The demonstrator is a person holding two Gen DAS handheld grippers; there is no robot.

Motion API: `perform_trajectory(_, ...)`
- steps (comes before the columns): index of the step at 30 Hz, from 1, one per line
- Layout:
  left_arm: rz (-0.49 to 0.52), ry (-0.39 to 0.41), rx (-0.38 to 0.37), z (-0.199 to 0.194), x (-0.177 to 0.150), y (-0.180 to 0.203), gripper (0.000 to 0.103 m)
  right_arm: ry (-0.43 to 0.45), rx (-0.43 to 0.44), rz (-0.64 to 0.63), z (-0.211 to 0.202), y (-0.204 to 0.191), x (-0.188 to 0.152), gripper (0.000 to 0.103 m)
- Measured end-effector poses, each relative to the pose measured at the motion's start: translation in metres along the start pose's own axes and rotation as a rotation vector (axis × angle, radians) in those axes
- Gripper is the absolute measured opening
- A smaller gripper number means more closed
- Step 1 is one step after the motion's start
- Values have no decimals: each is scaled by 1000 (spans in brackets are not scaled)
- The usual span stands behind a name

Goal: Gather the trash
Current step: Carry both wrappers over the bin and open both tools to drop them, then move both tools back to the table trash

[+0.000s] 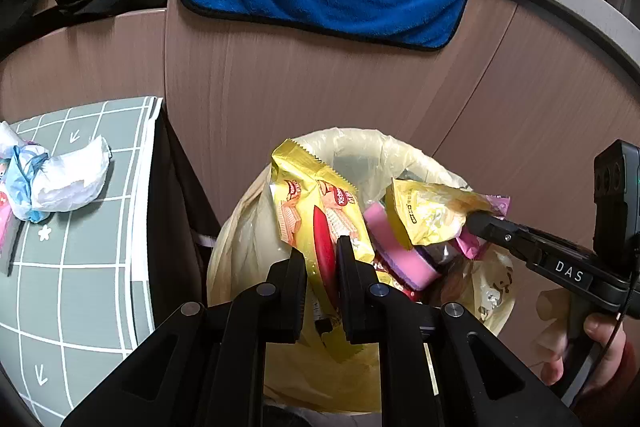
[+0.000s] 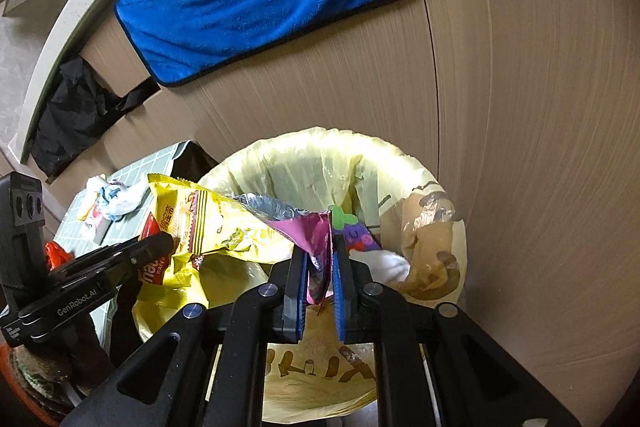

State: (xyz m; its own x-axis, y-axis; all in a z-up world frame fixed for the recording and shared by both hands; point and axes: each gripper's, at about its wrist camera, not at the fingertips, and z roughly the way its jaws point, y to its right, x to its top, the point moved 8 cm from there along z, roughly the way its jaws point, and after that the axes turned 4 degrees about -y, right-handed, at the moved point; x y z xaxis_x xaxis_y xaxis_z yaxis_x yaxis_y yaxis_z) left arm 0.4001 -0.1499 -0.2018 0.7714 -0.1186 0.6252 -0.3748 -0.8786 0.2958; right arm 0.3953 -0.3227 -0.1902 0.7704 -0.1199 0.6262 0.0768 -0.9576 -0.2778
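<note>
Both tools hang over the mouth of the lined trash bin (image 2: 404, 163), which fills the lower centre of both views. The left tool (image 1: 320, 255) is pinching a yellow wafer wrapper (image 1: 312, 195), with its fingers pressed onto the foil. The right tool (image 2: 320, 259) is pinching a pink wrapper (image 2: 308, 231), and a second yellow wrapper (image 2: 224, 223) lies across it toward the left of that frame.

The bin looks already quite full: a pink sponge (image 1: 396, 247) and other packets sit high, near the rim. So the first risk, as I judge it, is that the light foil does not drop inside when it is let go, but rests on the heap and slides over the edge to the floor. The second risk is that the wrappers are tangled together; opening one tool may leave its piece hanging on the other.

The thin yellow liner (image 2: 304, 163) could also be caught and pulled off the rim.

More crumpled trash (image 1: 68, 179) waits on the grey bench (image 1: 92, 267) at the left of the frame, so the collecting is probably not finished.
</note>
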Motion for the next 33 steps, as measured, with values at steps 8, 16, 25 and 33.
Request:
perform_trajectory(8,-2,-11,-18,6,3,4,15,-1,-28,4,2,6,-1,13)
perform_trajectory(16,-37,-35,-105,2,11,10,52,17,-39,18,-3,9,4,44)
perform_trajectory(25,-60,57,-15,-54,22,-10,57,85,-19,20,-29,2,8,47)
perform_trajectory(33,-101,203,139,-143,15,-68,57,166,48,-46,-61,-45,19,47)
